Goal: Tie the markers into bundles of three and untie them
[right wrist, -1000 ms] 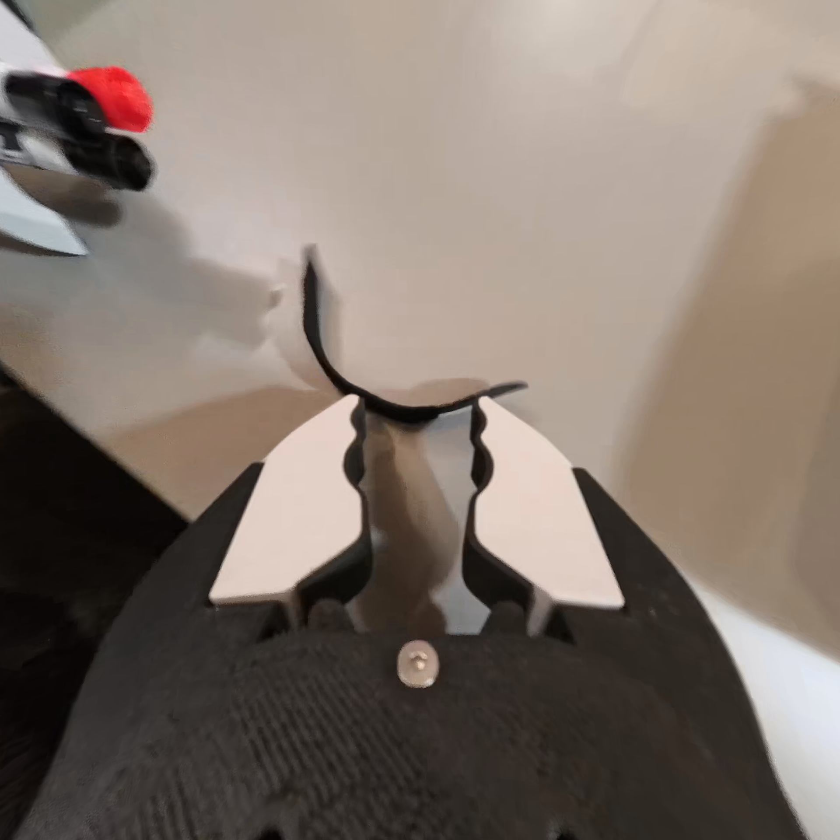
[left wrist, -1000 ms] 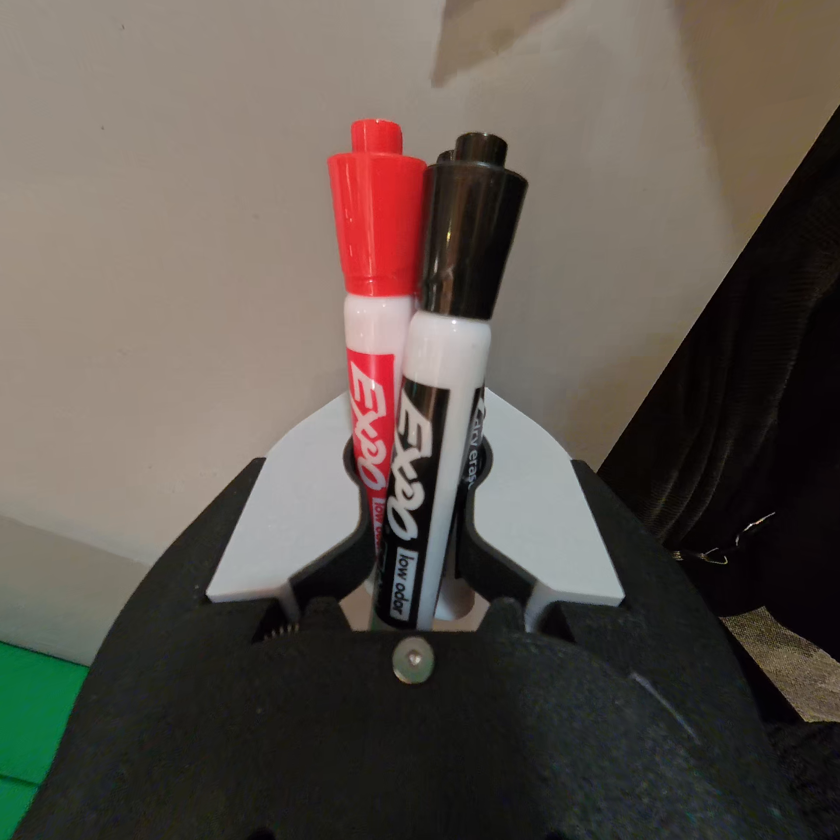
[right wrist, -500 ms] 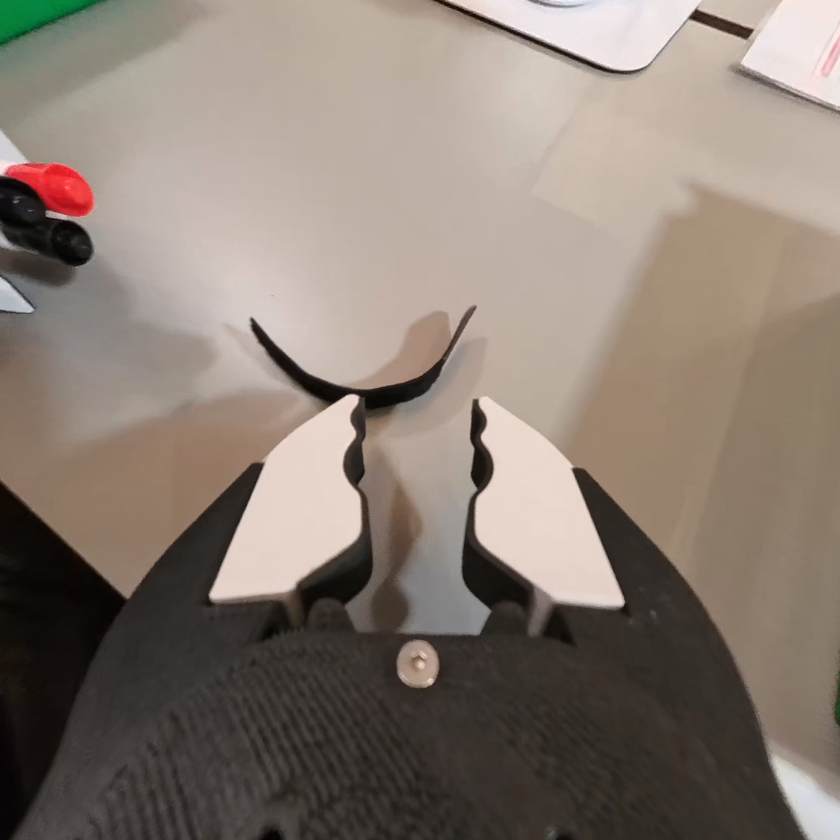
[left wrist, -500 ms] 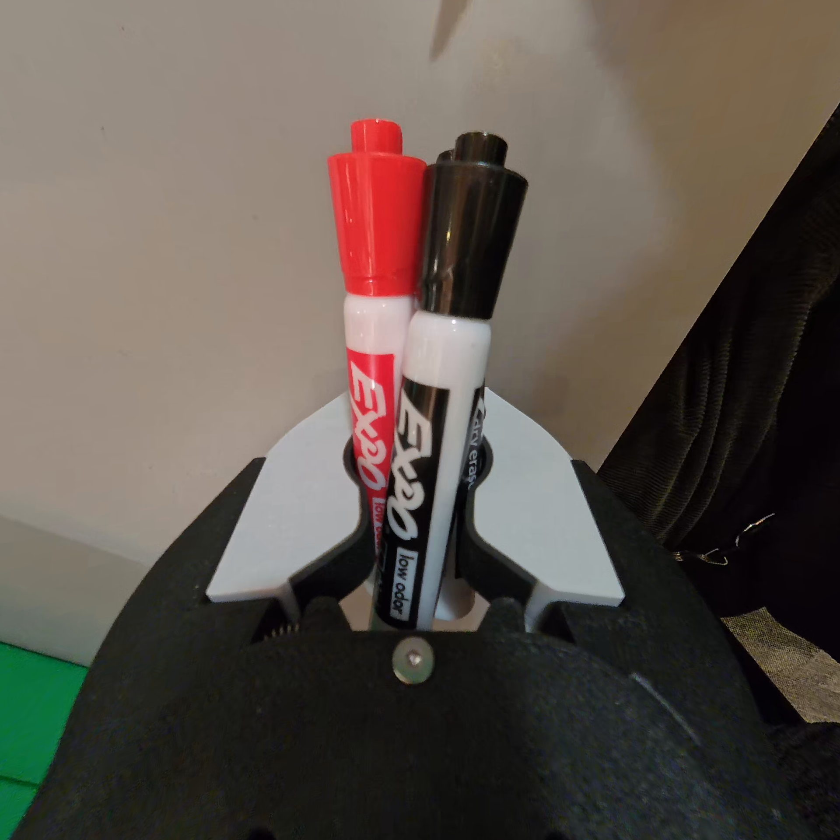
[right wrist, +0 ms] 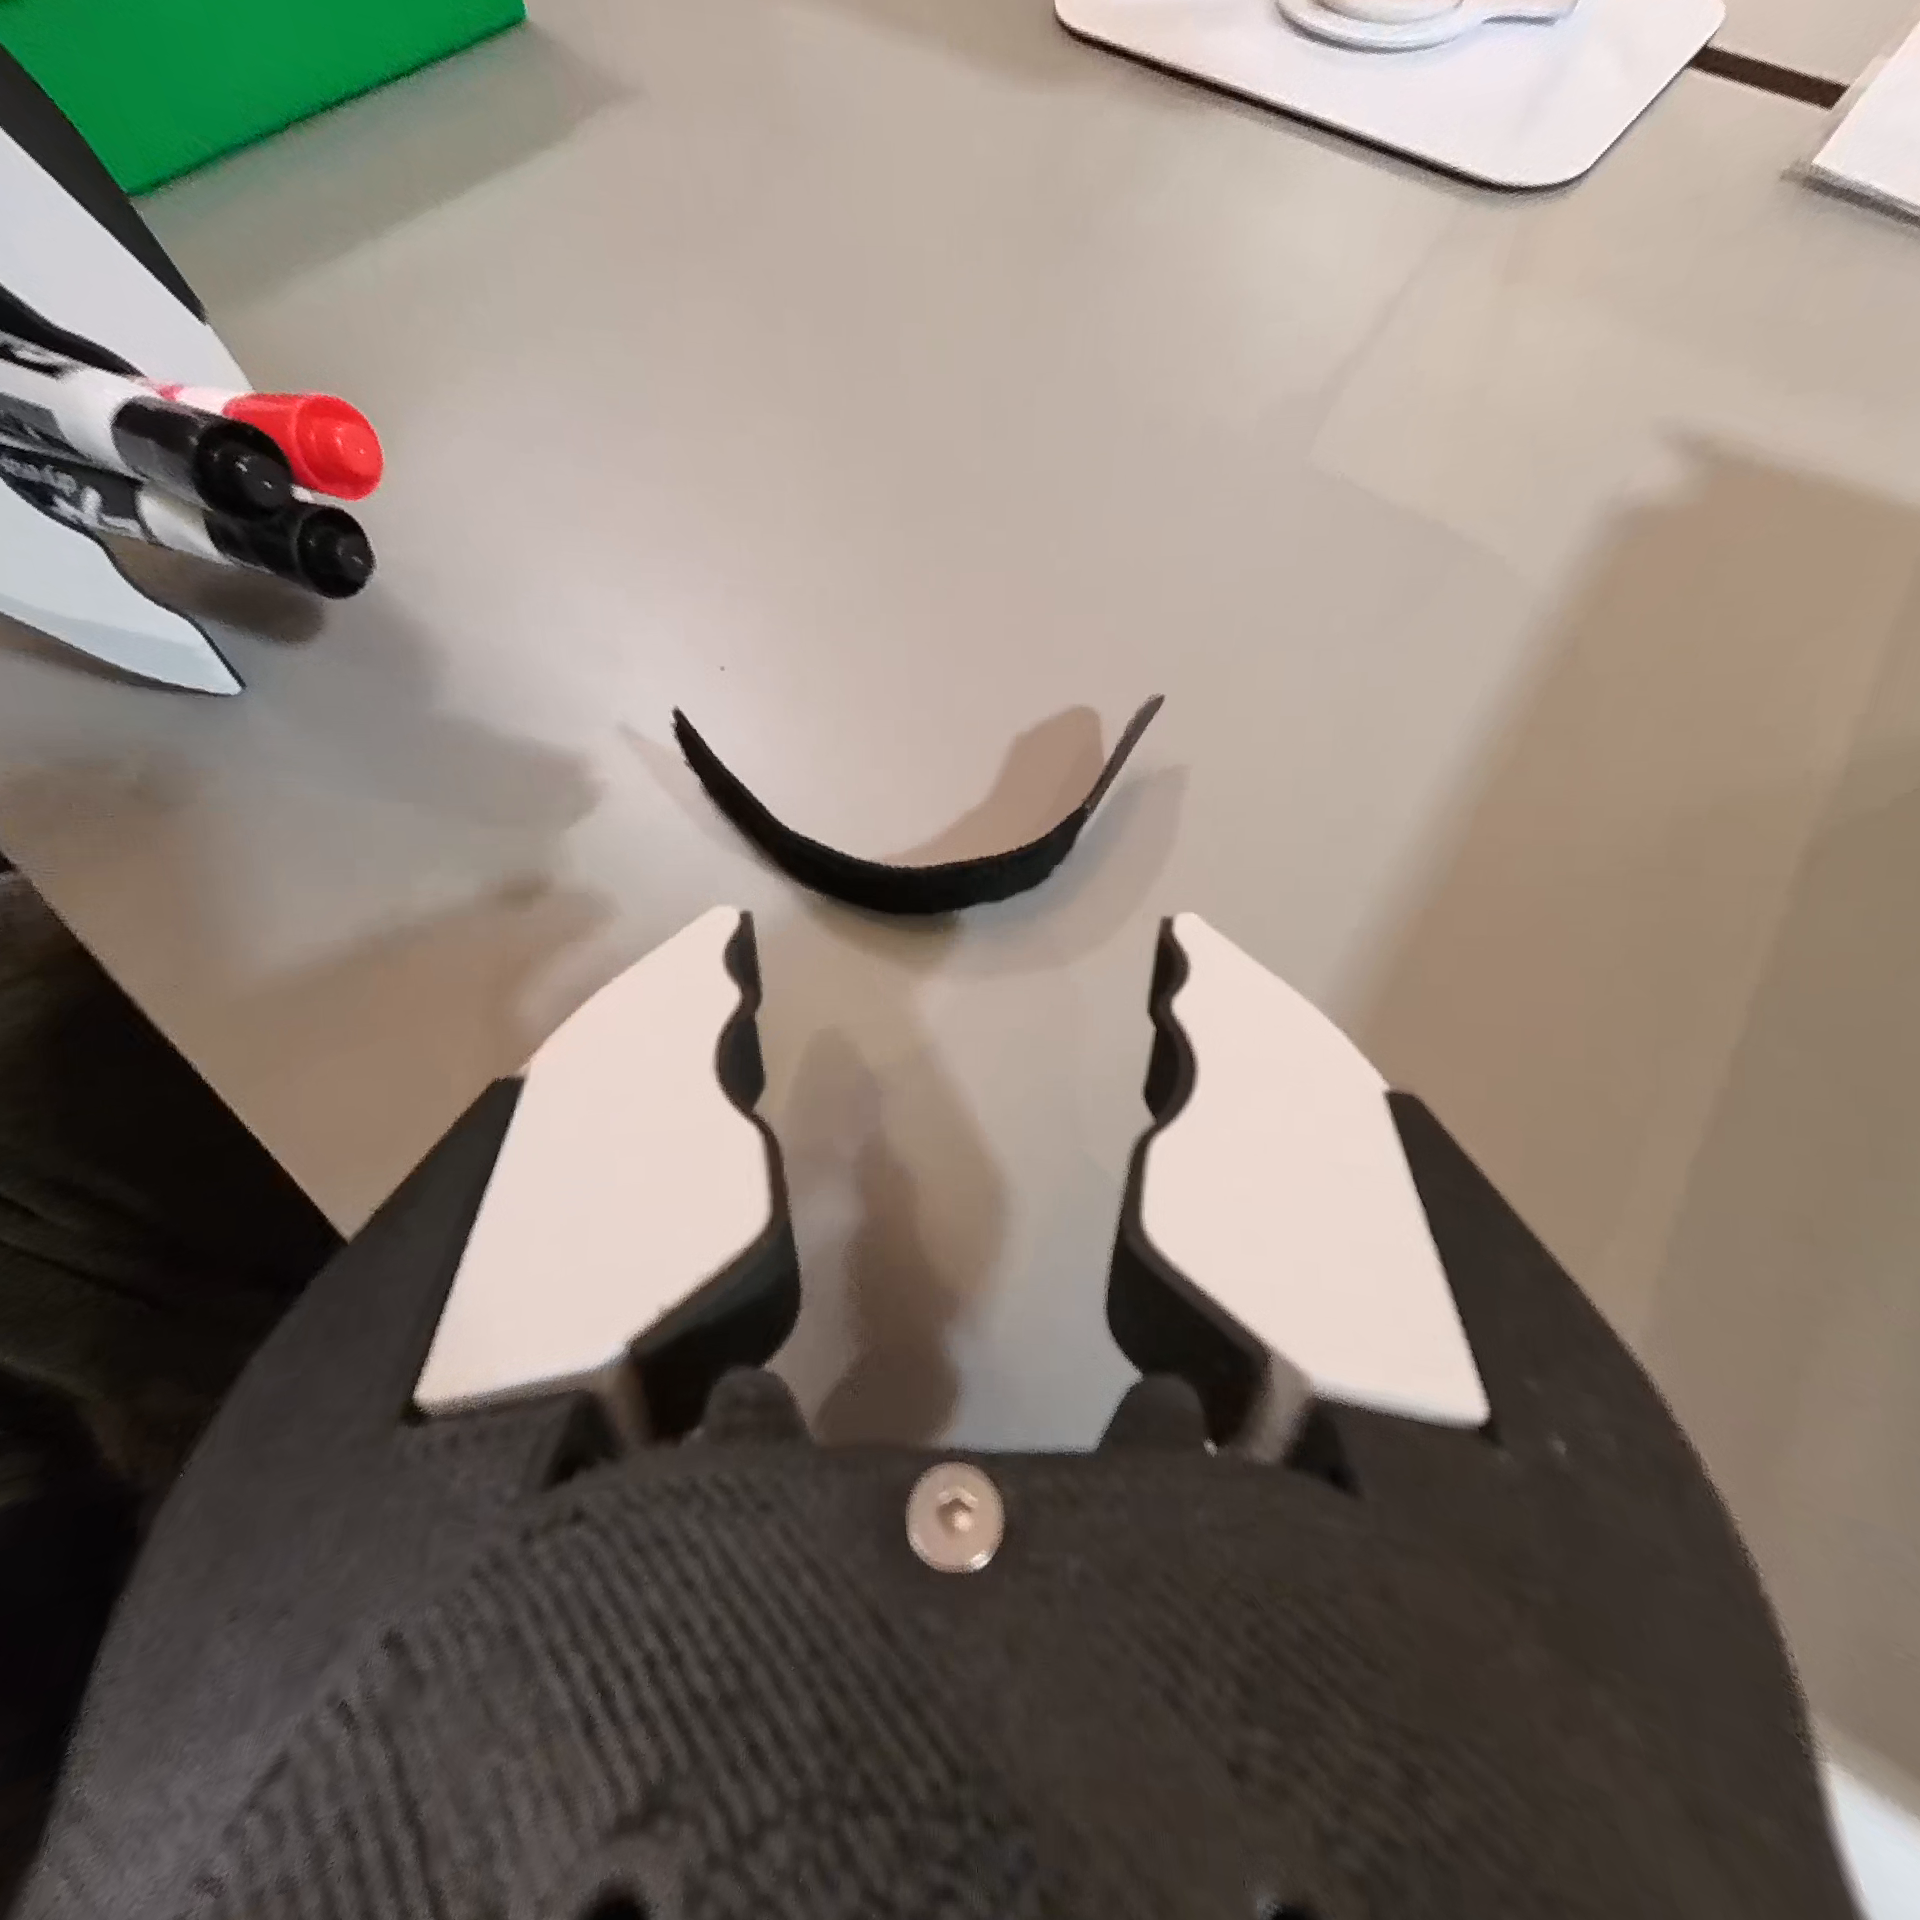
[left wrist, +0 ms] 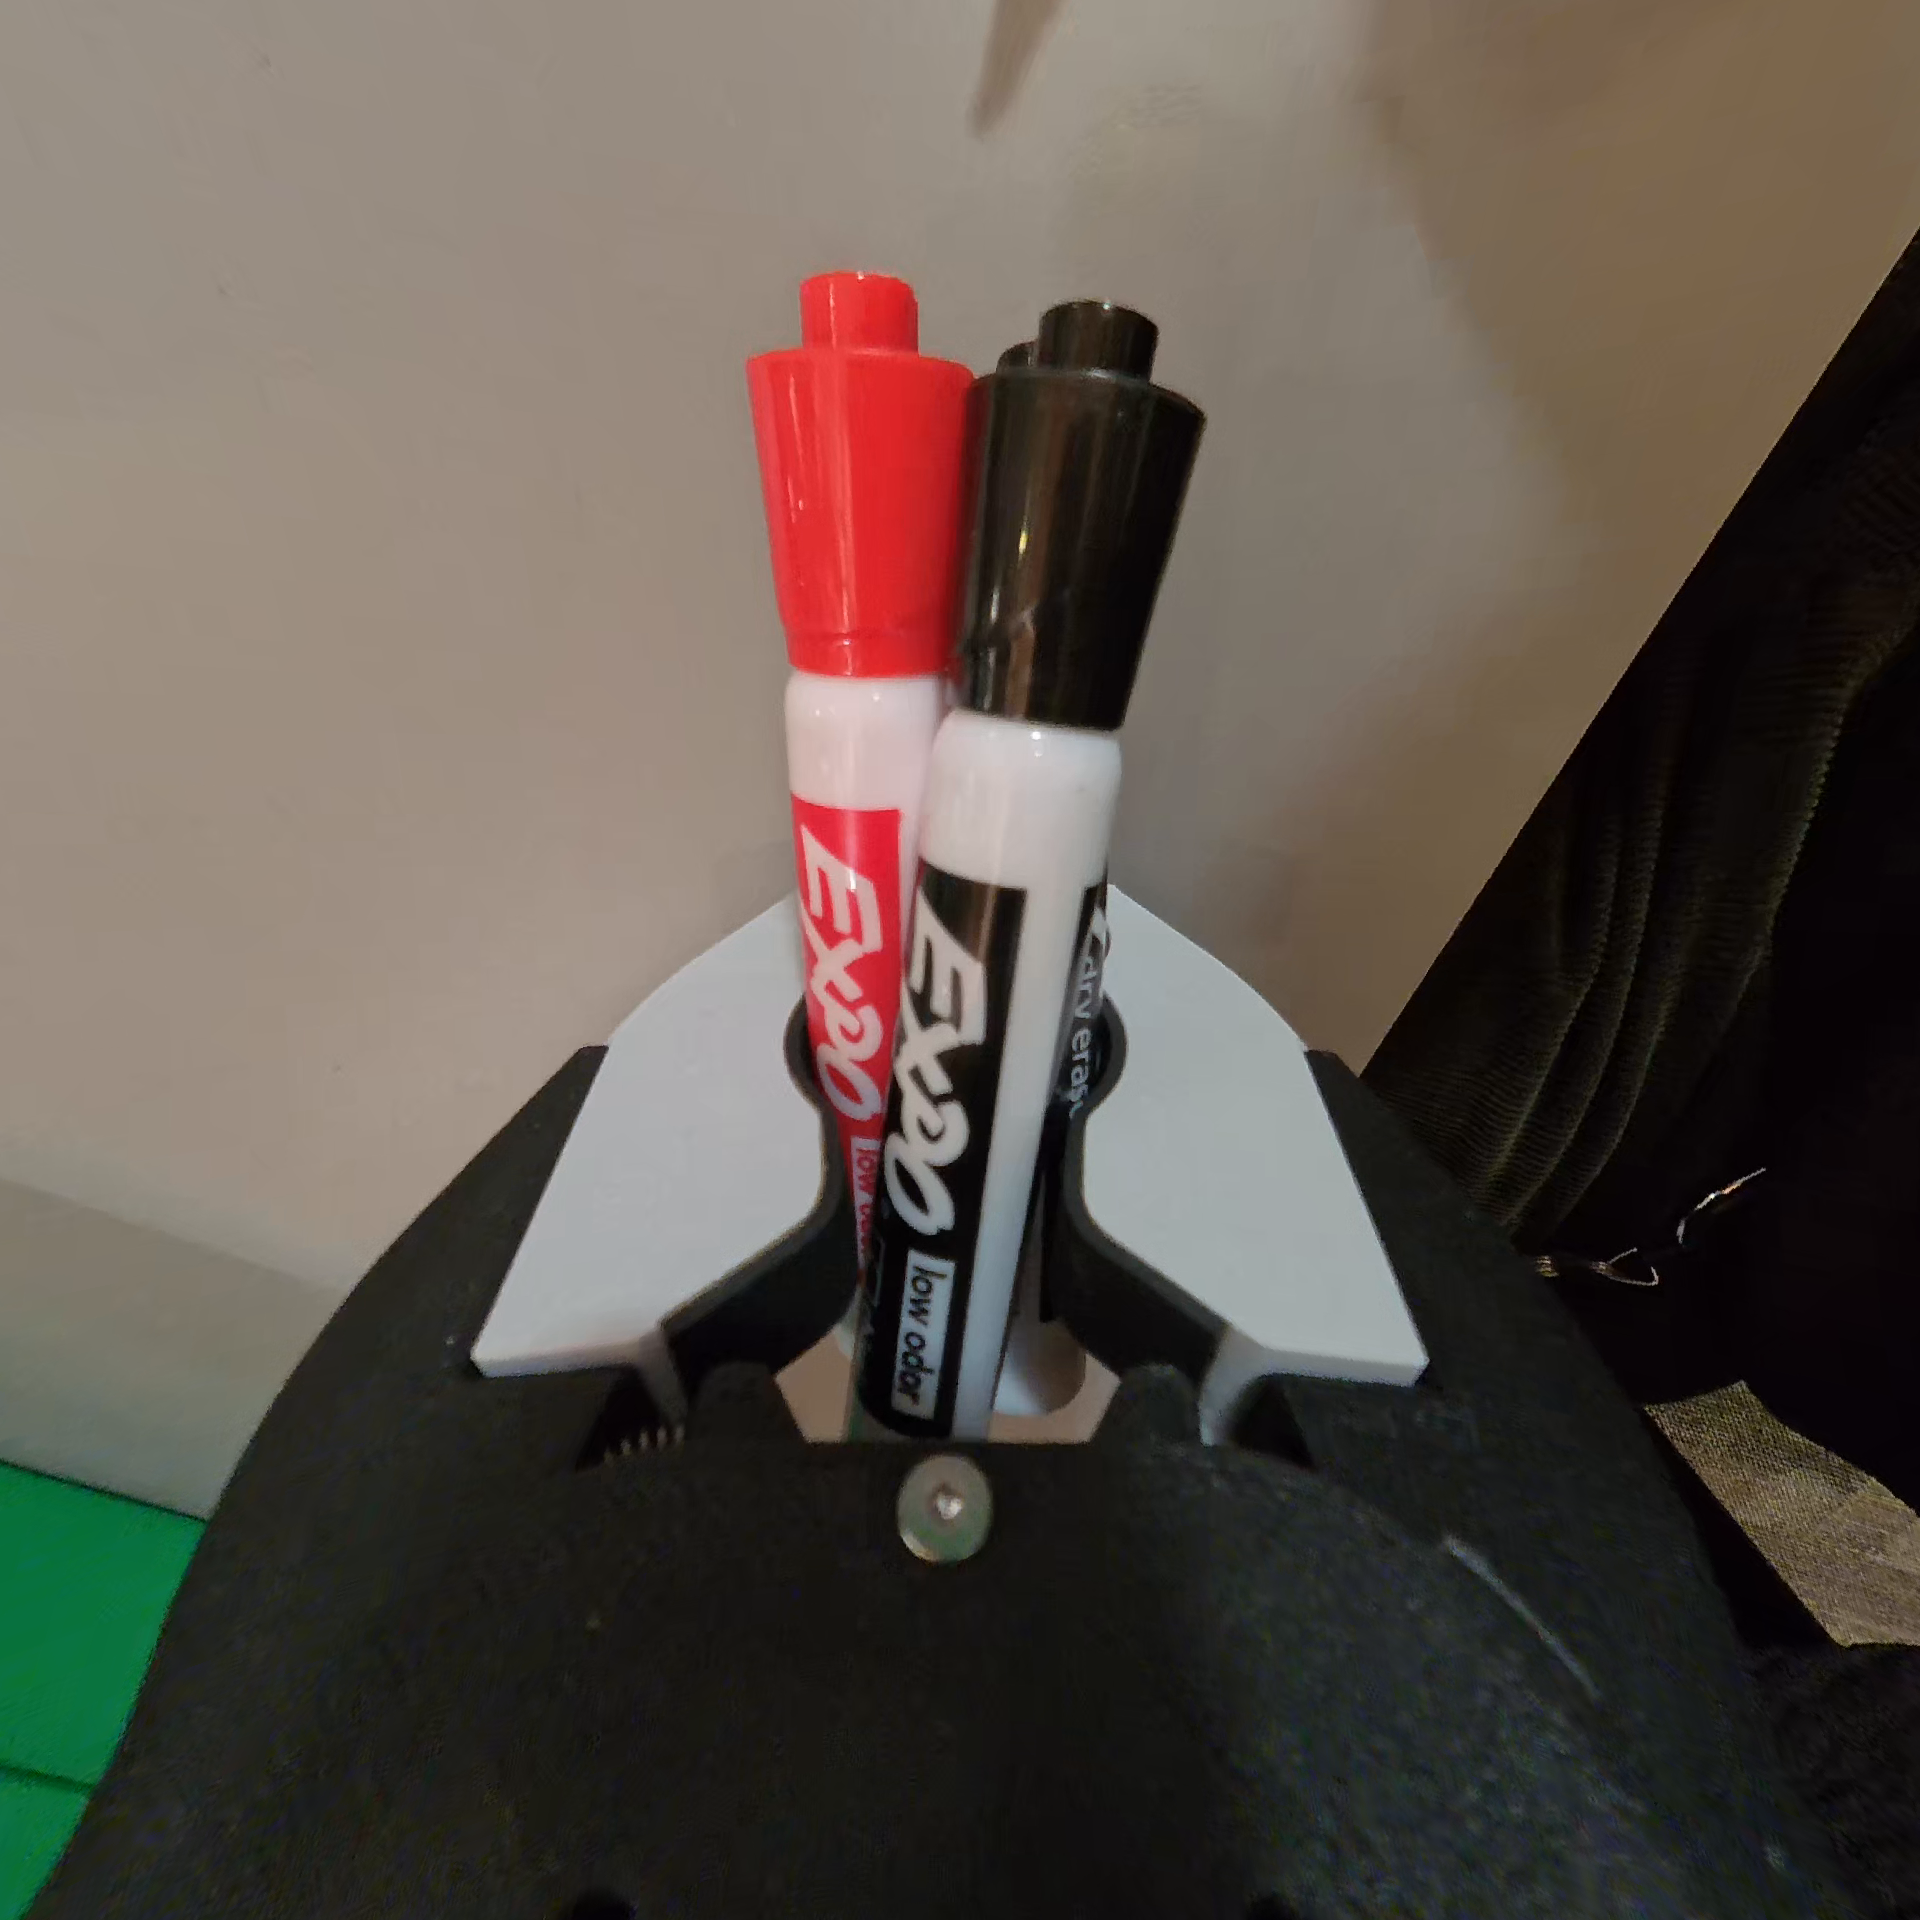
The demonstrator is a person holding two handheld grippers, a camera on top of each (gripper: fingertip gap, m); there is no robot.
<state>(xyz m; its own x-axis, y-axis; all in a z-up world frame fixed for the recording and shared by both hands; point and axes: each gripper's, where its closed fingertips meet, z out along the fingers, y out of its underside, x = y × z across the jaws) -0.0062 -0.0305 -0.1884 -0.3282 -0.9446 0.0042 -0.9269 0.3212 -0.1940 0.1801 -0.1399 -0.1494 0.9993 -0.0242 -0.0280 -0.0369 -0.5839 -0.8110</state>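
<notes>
My left gripper [left wrist: 951, 997] is shut on three markers: a red-capped marker [left wrist: 857, 499], a black-capped marker [left wrist: 1075, 540], and a second black one mostly hidden behind them. In the right wrist view the same three markers [right wrist: 265, 488] stick out of the left gripper [right wrist: 125, 540] at the far left, above the table. A curved black strap [right wrist: 914, 862] lies loose on the grey table [right wrist: 935, 416], just beyond my right gripper [right wrist: 956, 925], which is open and empty, apart from the strap.
A green block [right wrist: 239, 73] sits at the back left. A white pad [right wrist: 1403, 83] with a white ring on it lies at the back, and white paper [right wrist: 1870, 156] at the far right. Dark cloth [left wrist: 1662, 935] hangs past the table's near edge. The green block [right wrist: 239, 73] is about 25 centimeters from my left fingertips. The left camera catches it too, in the left wrist view [left wrist: 45, 1555].
My right gripper let go of the black strap, which now lies on the table. It opened wider and pulled back a little. The left gripper with the markers has held still.
</notes>
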